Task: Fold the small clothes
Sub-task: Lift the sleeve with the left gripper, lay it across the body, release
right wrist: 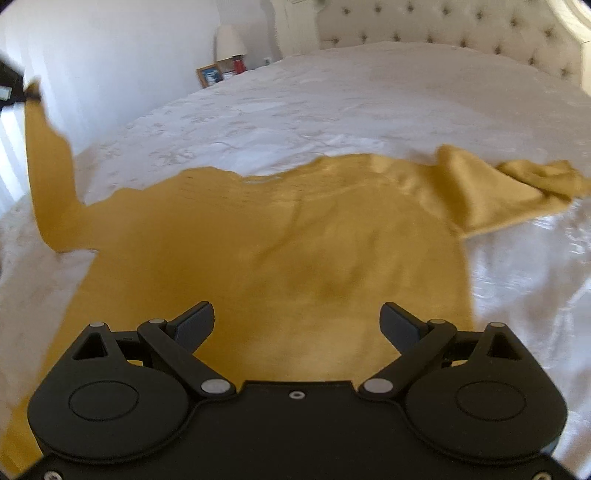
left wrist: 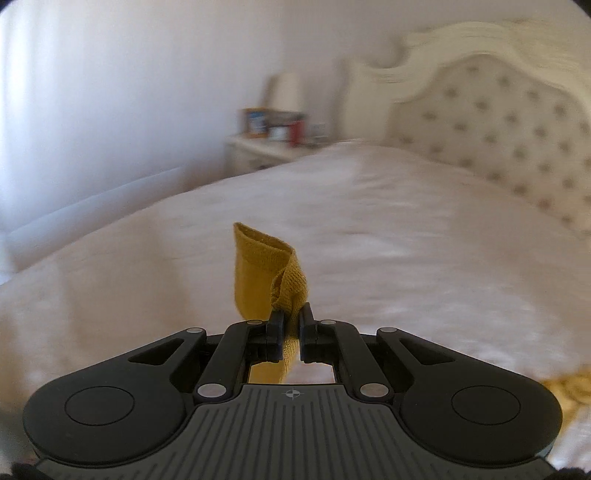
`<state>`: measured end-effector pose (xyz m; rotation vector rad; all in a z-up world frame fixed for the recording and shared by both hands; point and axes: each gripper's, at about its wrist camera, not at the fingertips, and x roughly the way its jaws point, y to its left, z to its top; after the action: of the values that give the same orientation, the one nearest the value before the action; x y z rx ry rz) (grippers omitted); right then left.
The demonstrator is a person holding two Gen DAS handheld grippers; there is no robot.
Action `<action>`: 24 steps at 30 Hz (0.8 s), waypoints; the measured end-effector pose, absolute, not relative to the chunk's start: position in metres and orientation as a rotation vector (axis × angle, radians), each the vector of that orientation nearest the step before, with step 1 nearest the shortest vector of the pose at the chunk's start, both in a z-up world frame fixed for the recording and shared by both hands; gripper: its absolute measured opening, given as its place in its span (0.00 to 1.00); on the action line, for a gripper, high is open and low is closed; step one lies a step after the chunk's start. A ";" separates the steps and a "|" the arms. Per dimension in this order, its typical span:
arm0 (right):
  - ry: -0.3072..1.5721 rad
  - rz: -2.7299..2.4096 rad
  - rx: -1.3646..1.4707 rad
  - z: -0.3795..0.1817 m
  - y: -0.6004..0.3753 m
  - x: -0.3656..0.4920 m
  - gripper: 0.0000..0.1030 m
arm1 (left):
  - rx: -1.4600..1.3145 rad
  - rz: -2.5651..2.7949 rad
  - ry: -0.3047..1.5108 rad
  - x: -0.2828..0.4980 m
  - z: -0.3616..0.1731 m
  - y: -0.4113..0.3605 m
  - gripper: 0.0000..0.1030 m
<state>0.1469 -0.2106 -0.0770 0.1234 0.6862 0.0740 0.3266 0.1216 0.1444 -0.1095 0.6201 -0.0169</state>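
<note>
Between left gripper point(left wrist: 291, 325) jaws, mustard sleeve point(left wrist: 258, 273), rest unseen.

The white bed point(right wrist: 332, 110) lies wide and flat past the yellow top point(right wrist: 258, 240), with room above it for a gripper to pass, and only the headboard point(right wrist: 443, 26) and the little side table point(left wrist: 258, 151) stand at its far end.

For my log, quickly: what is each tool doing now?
Left tool: closed on the yellow sleeve.
Right tool: open, holding nothing, above the yellow sweater.
</note>
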 end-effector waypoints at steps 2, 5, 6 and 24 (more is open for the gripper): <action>0.681 0.051 0.130 -0.079 -0.220 0.142 0.94 | -0.124 -0.103 0.620 0.329 0.146 0.085 0.07; 0.678 0.025 0.169 -0.083 -0.236 0.136 0.94 | -0.121 -0.218 0.624 0.332 0.139 0.030 0.07; 0.678 0.018 0.184 -0.083 -0.240 0.134 0.94 | -0.119 -0.247 0.630 0.334 0.132 0.015 0.07; 0.665 0.034 0.263 -0.084 -0.270 0.142 0.94 | -0.092 -0.472 0.697 0.312 0.036 -0.070 0.43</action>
<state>0.1419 -0.2699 -0.0845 0.2632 0.6645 0.0342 0.3115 -0.0703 0.0364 -0.0918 0.6972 -0.4718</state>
